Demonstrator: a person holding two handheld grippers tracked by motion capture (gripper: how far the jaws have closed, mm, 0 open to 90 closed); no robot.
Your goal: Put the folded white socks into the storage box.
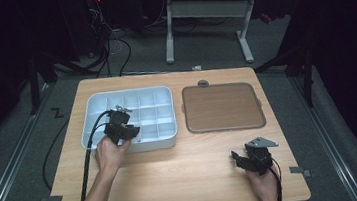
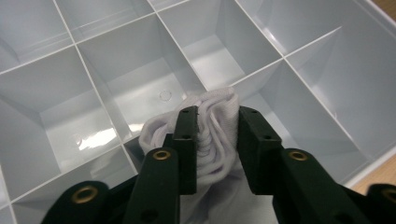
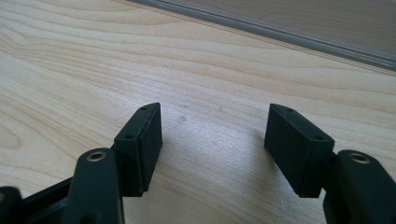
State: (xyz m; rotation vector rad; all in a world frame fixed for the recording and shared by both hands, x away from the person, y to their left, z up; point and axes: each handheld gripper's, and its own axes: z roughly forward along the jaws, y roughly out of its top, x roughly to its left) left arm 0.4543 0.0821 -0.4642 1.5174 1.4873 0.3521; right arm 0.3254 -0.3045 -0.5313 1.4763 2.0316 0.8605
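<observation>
Left gripper view: the left tool (image 2: pixel 212 140) is pinching a bunched white sock (image 2: pixel 210 121) over the divided organizer tray (image 2: pixel 299 51), not yet dropped in; right tool (image 3: pixel 215 149) spread, idle above the surface (image 3: pixel 70 60).

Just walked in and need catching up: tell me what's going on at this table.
A person is working with a hand-held gripper in each hand. The left hand-held gripper is clamped on a bunched white cloth, possibly a sock, over a grey compartment organiser tray. The right hand-held gripper rests open and empty above the wooden table, near the front right. A brown flat lid lies beside the tray.
</observation>
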